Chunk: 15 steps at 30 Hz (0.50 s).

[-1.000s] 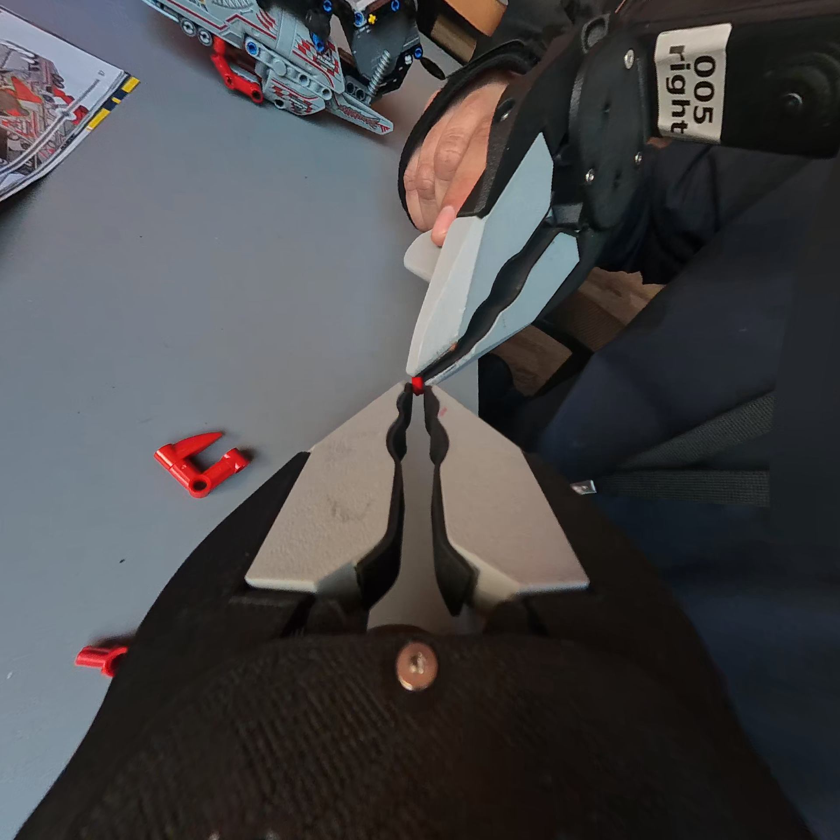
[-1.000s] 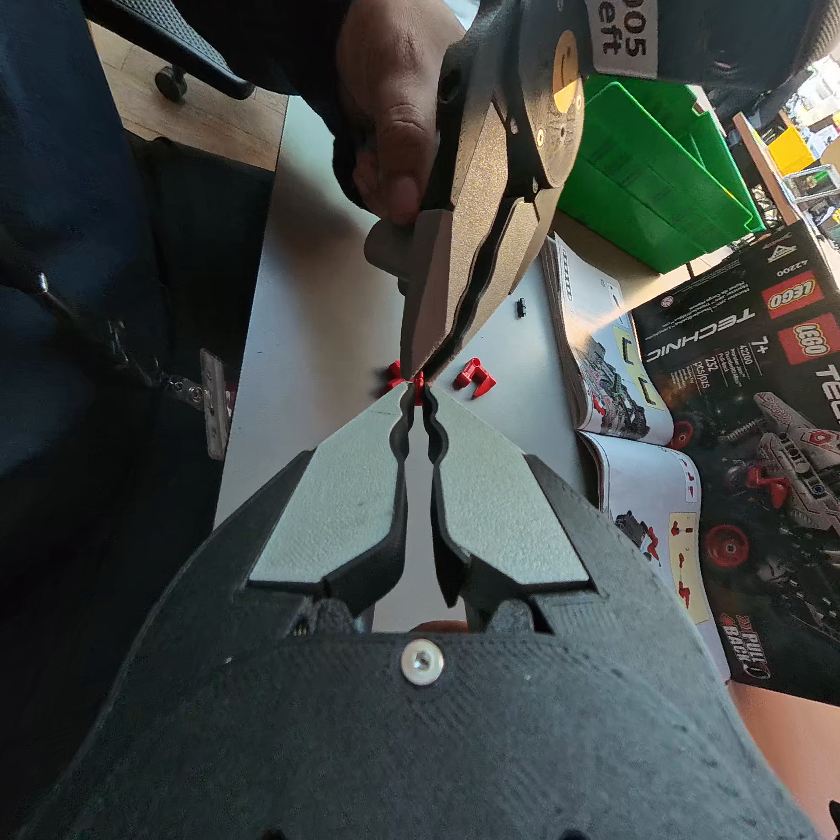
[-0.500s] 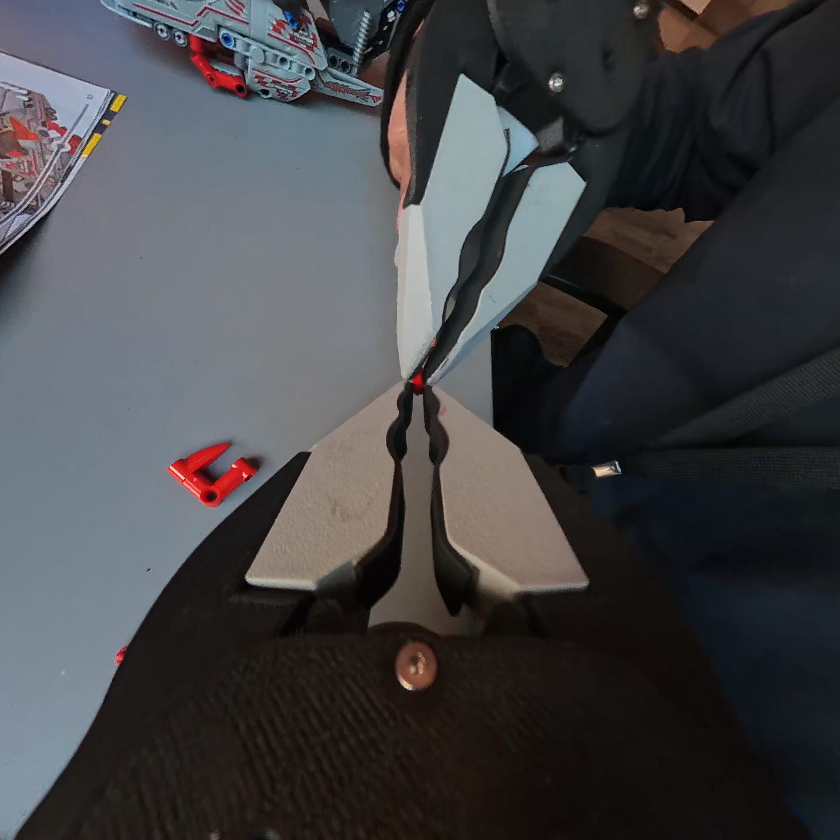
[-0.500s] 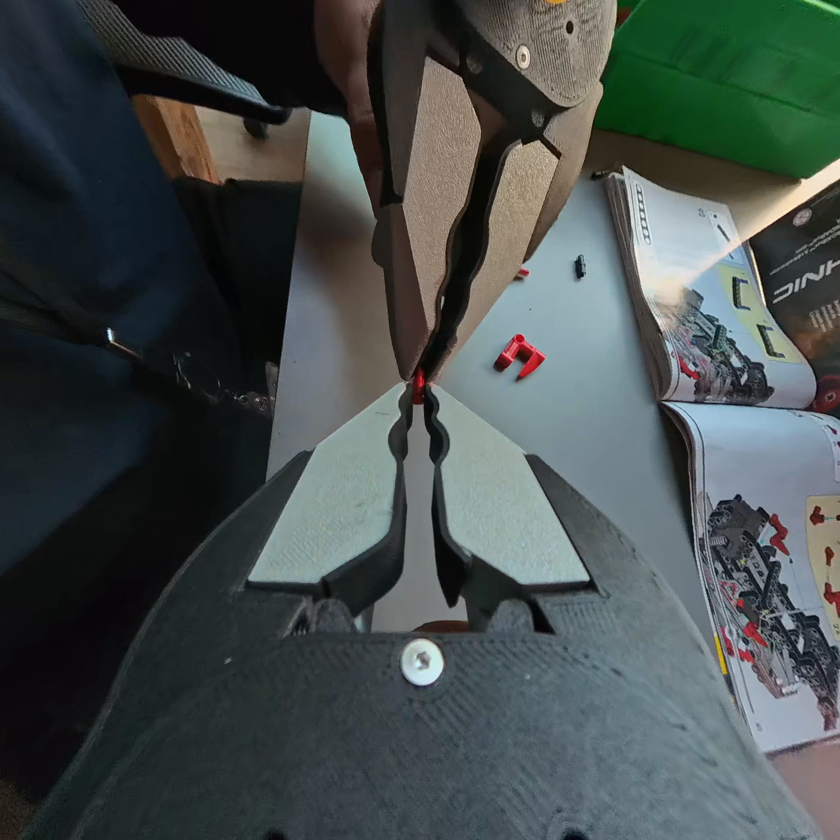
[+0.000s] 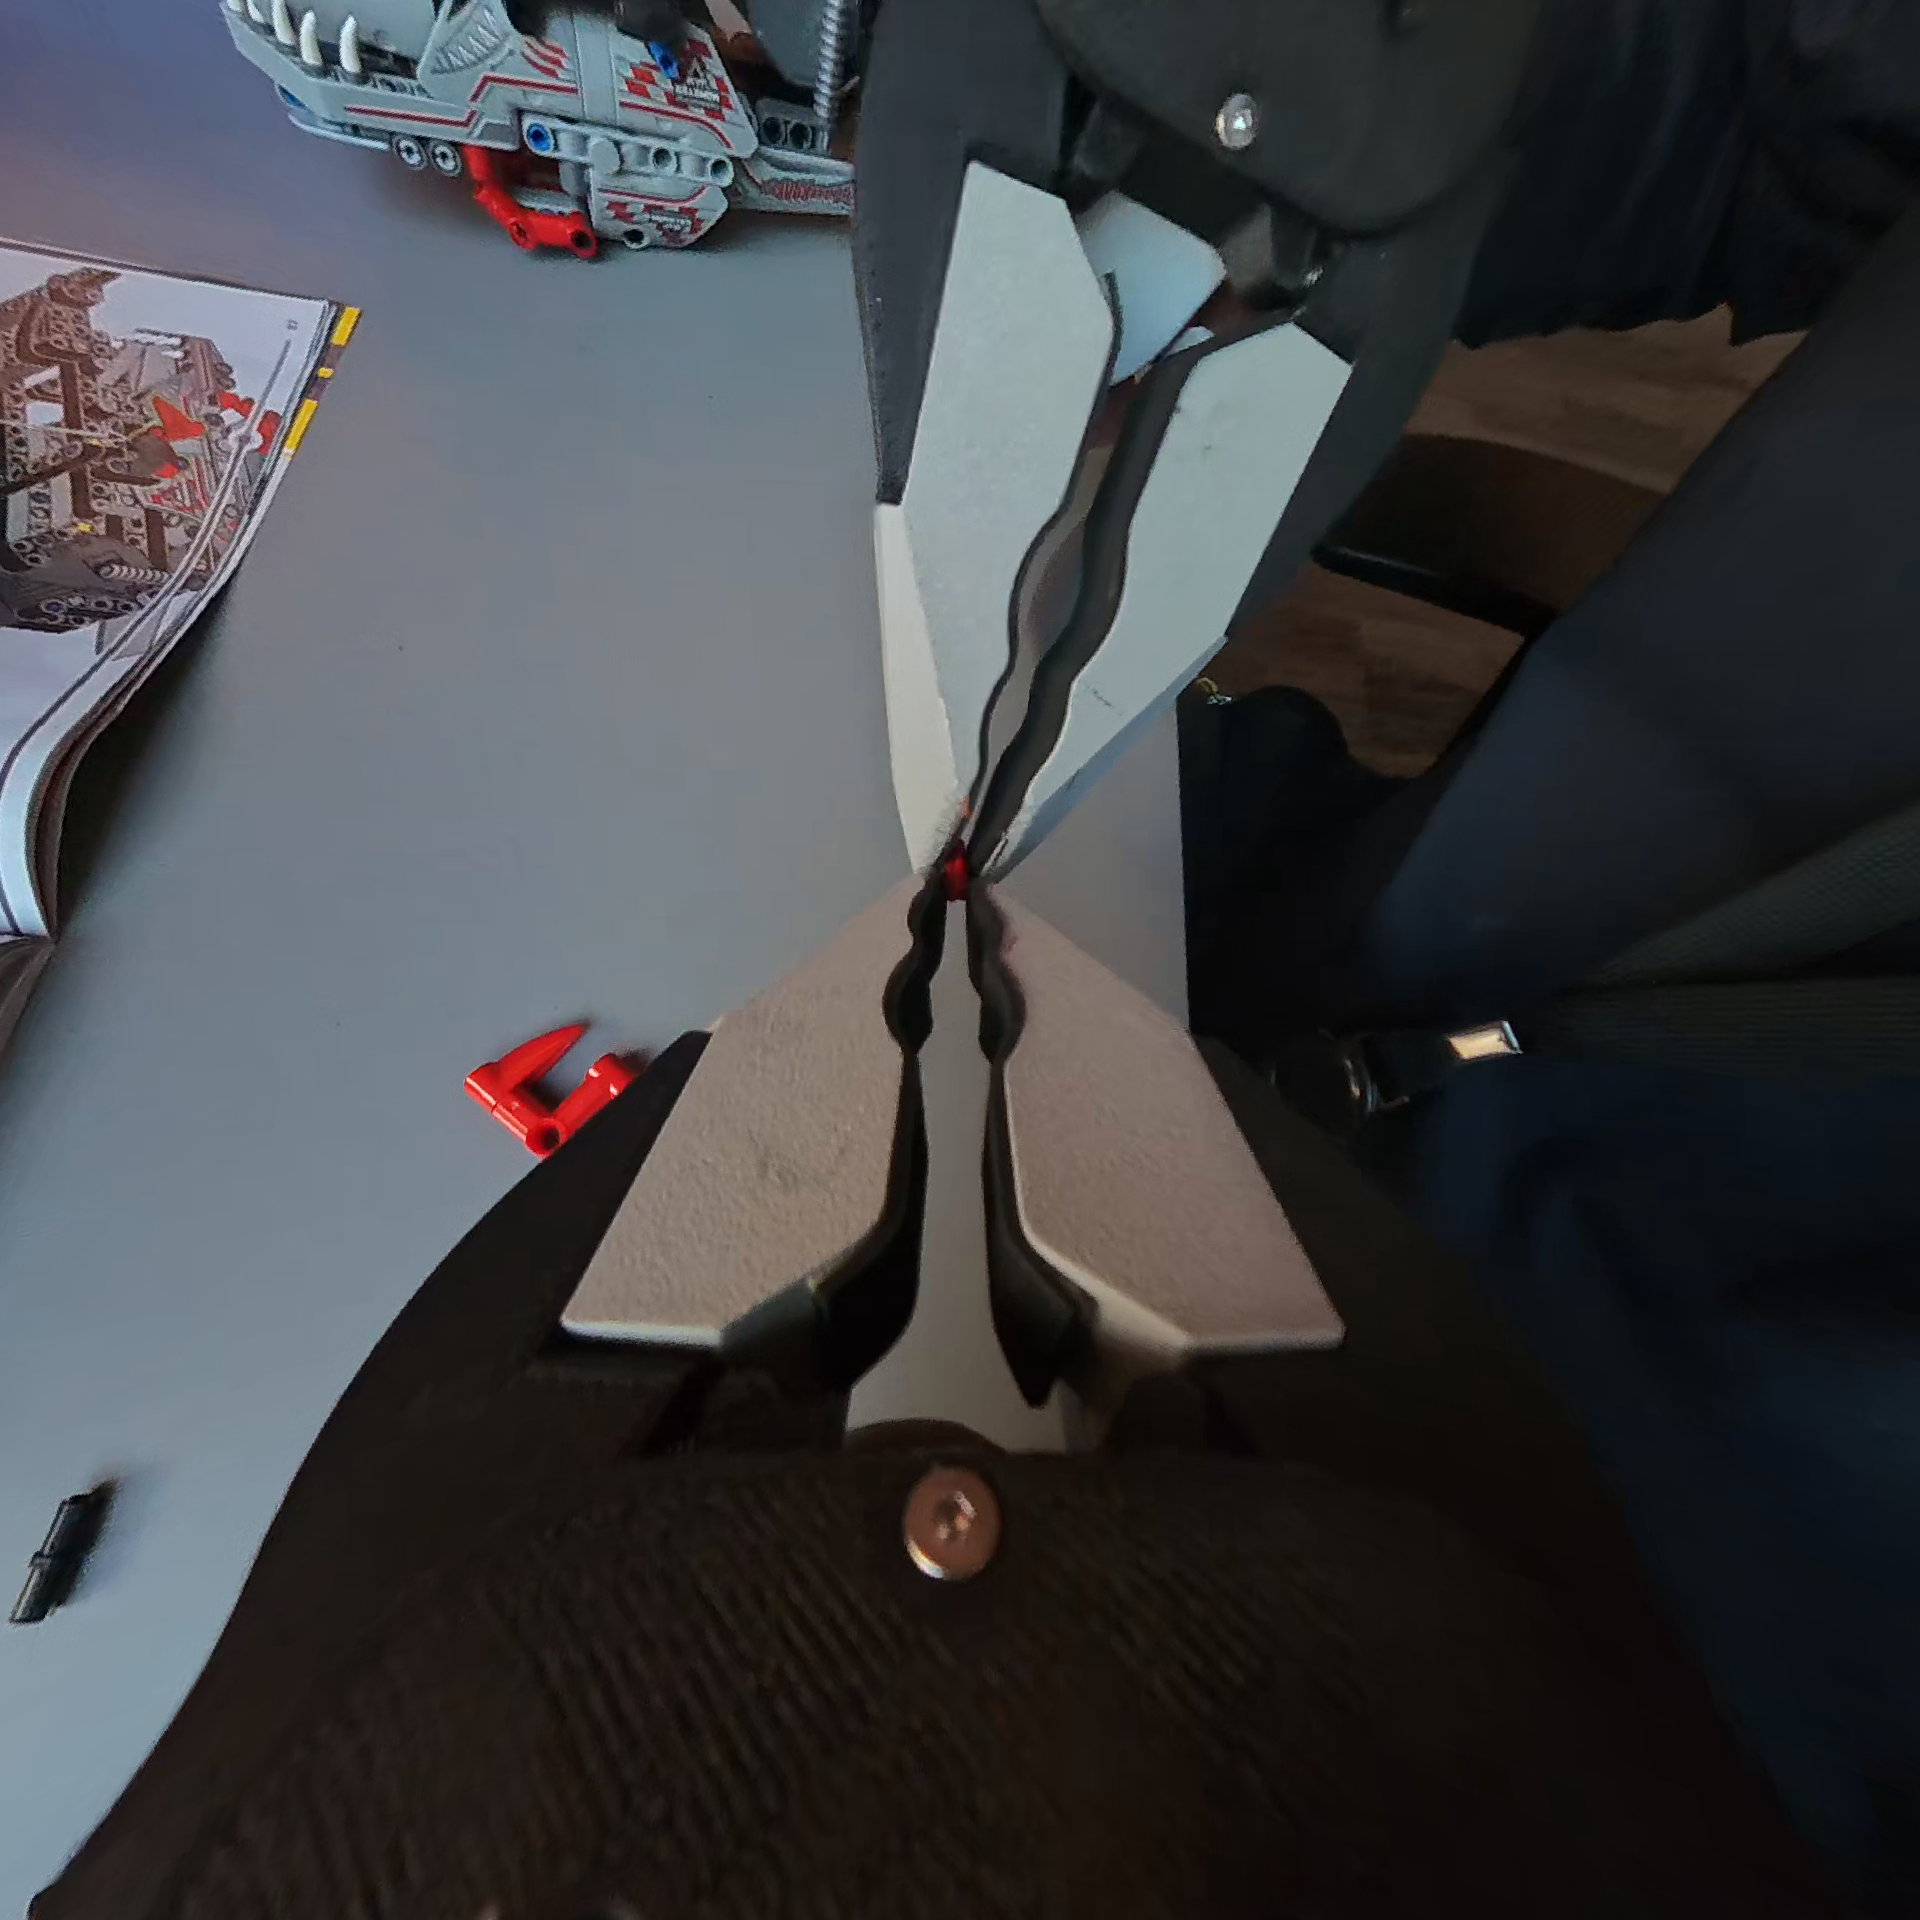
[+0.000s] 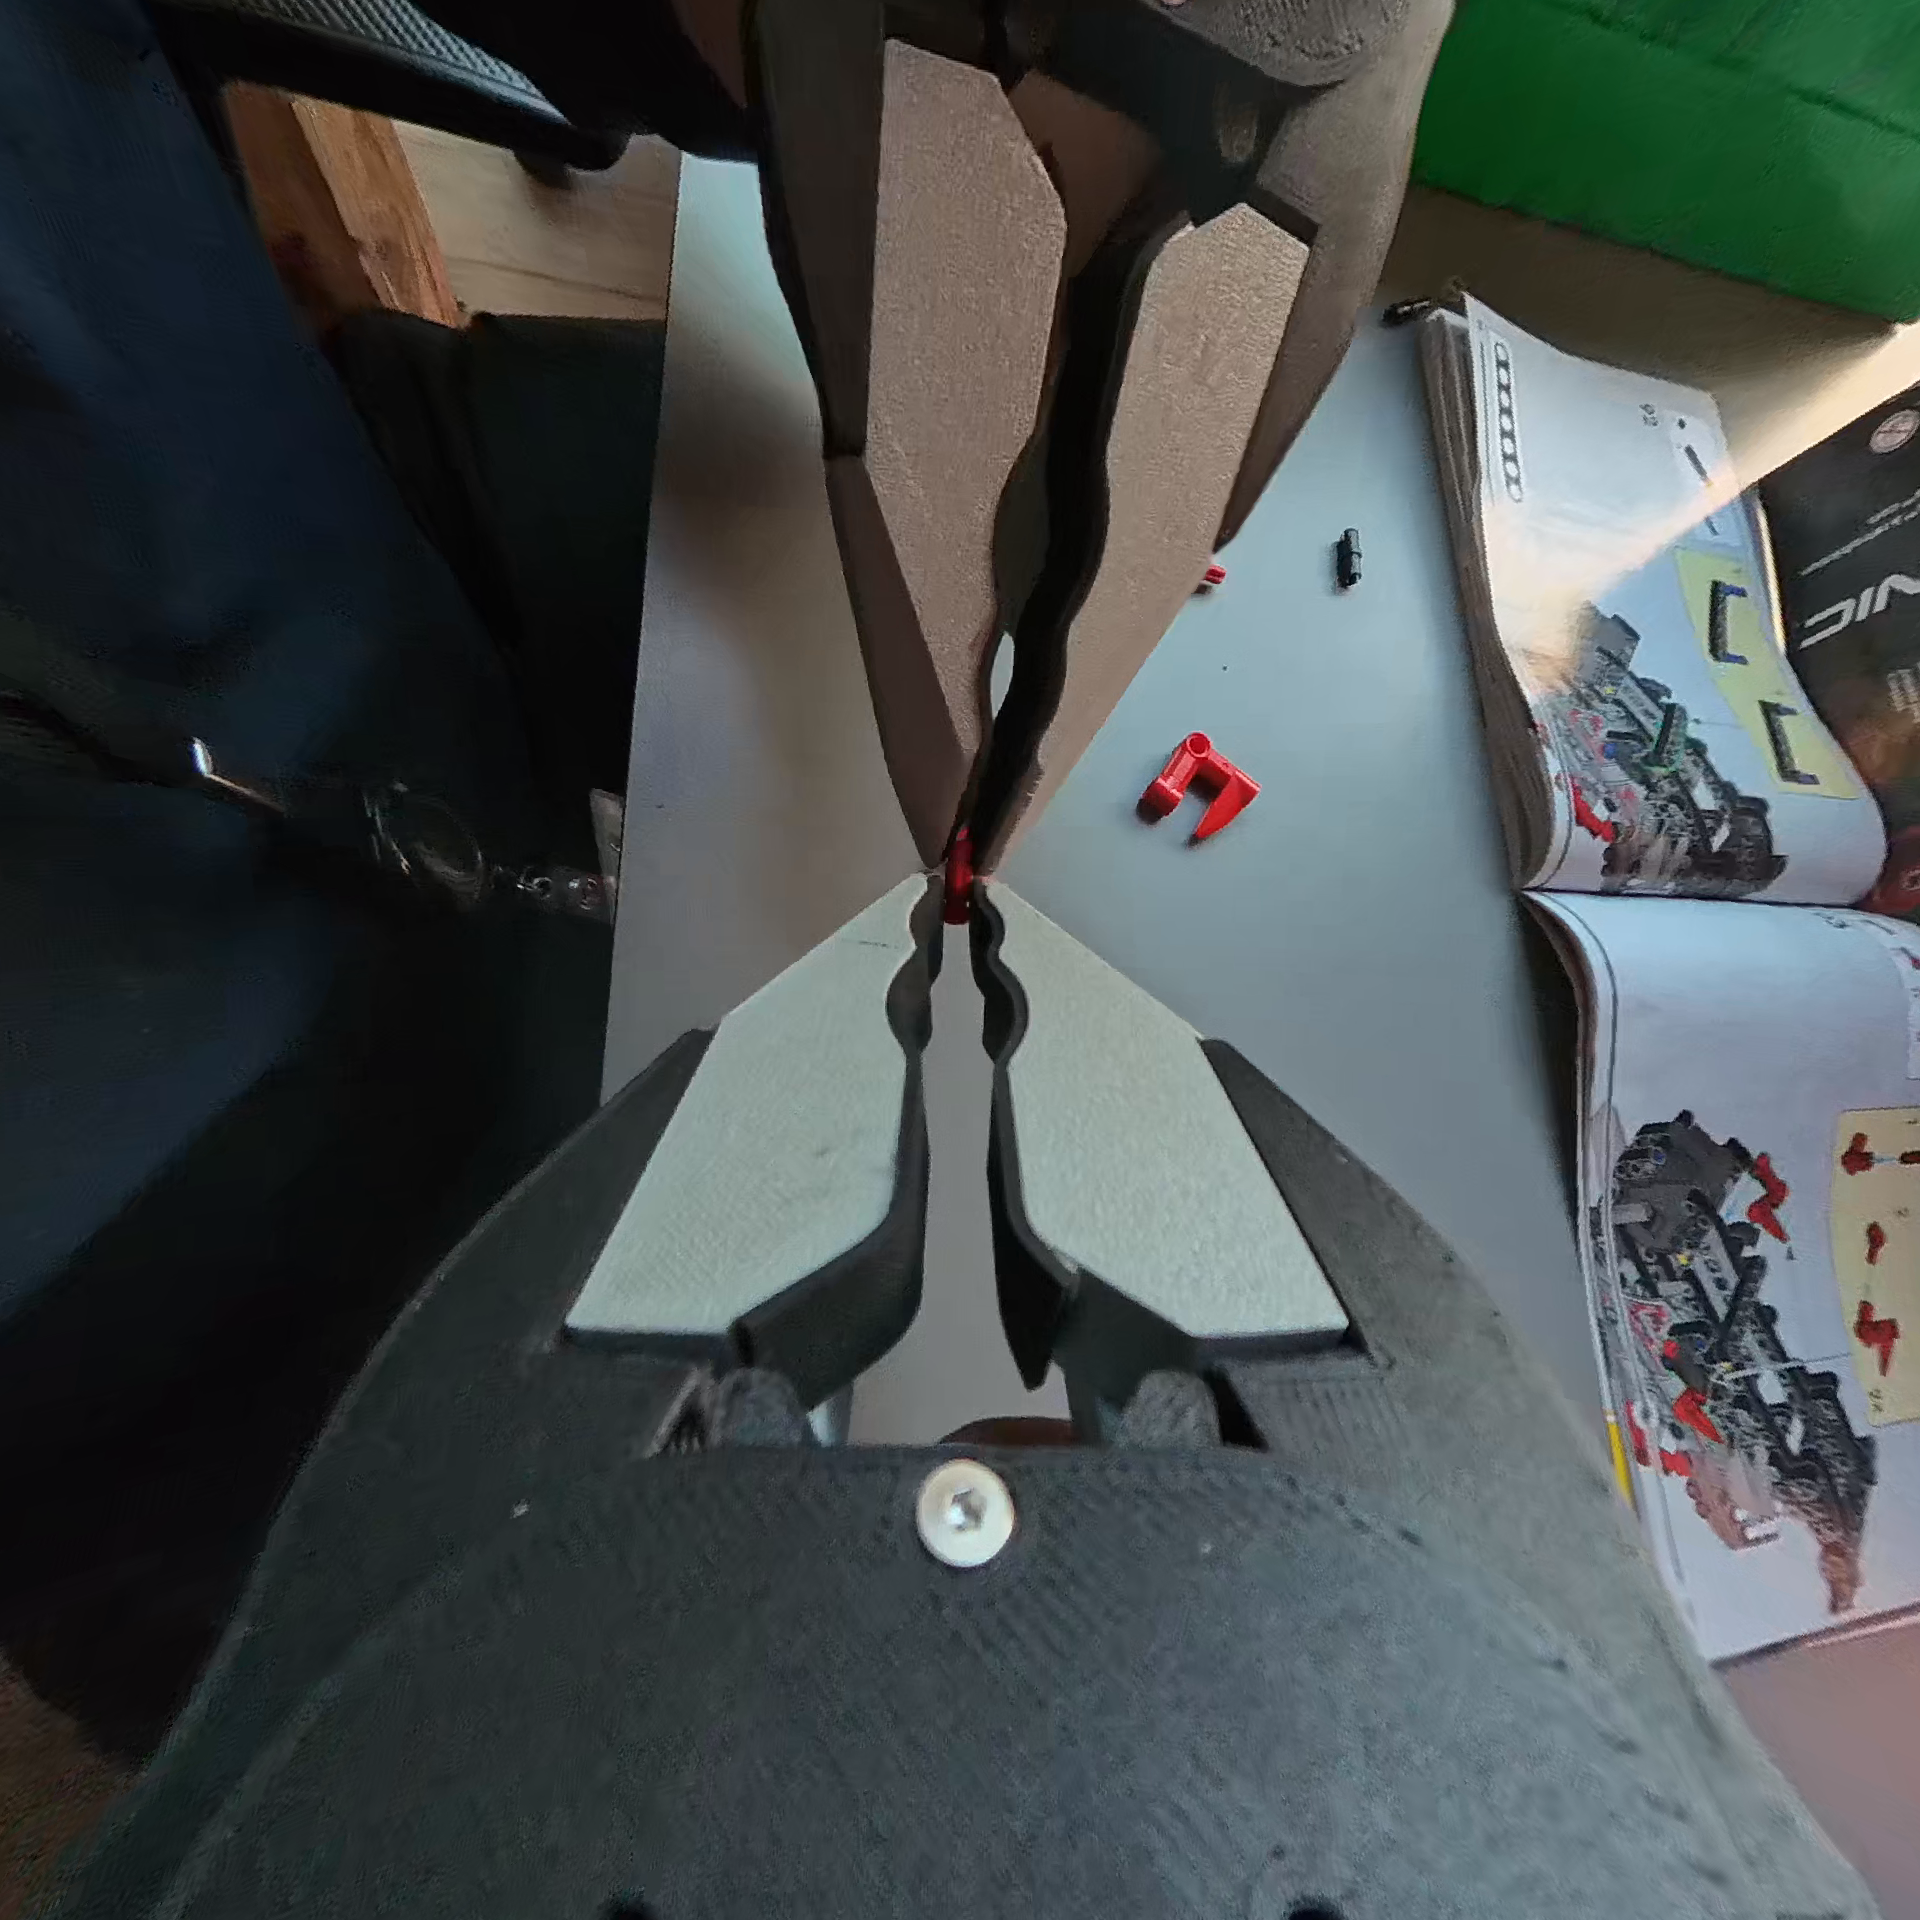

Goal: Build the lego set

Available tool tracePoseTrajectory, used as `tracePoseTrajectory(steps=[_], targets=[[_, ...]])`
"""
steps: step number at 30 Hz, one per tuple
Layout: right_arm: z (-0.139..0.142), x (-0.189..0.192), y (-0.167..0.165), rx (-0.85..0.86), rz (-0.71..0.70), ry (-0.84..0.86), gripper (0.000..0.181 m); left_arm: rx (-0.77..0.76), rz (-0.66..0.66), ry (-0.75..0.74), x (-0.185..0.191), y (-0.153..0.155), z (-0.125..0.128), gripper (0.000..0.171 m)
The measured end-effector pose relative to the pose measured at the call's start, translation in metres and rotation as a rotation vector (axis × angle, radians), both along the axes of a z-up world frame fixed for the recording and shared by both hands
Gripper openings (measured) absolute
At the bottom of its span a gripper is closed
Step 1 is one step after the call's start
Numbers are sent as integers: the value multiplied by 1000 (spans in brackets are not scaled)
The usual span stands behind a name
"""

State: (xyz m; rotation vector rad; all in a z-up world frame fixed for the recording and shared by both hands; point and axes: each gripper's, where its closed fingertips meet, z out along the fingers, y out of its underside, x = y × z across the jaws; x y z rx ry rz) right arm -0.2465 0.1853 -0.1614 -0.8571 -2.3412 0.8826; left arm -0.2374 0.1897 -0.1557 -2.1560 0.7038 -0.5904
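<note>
1. At the far left of the left wrist view, an open instruction booklet (image 5: 135, 520) is laid on the matte grey table (image 5: 520, 727), and a small black pin (image 5: 57, 1558) is seen near the lower edge.
2. Further right, a partly built grey model (image 5: 582, 135) with red printed panels and white teeth is set at the table's far side, well apart from the grippers.
3. A loose red claw piece (image 5: 540, 1086), hooked and glossy, is left on the table just beside the left gripper (image 5: 951, 904).
4. The left gripper's jaws are clenched at the tips on a tiny red piece (image 5: 954, 868); the grey textured fingers are lined with wavy black rubber.
5. From above, the same tiny red piece is pinched by the right gripper (image 5: 977, 831), tip to tip, above the table's near edge.
6. In the right wrist view the right gripper (image 6: 956, 904) is likewise seen closed on the piece (image 6: 958, 888), which is mostly hidden, so its shape cannot be told.
7. A slip is judged likely: smooth hard plastic is held by very little rubber, and if the grippers are twisted or pulled out of line, the piece could be flicked off the edge onto the floor.
</note>
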Motion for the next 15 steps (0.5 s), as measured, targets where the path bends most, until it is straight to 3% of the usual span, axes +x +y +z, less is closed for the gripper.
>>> tracePoseTrajectory(steps=[10,15], targets=[[-6,-1,3,66,-11,-7,0,-22,29,7,-2,0,-6,1],[-18,1,10,107,-26,-55,0,-106,61,32,-26,-11,-14,11]])
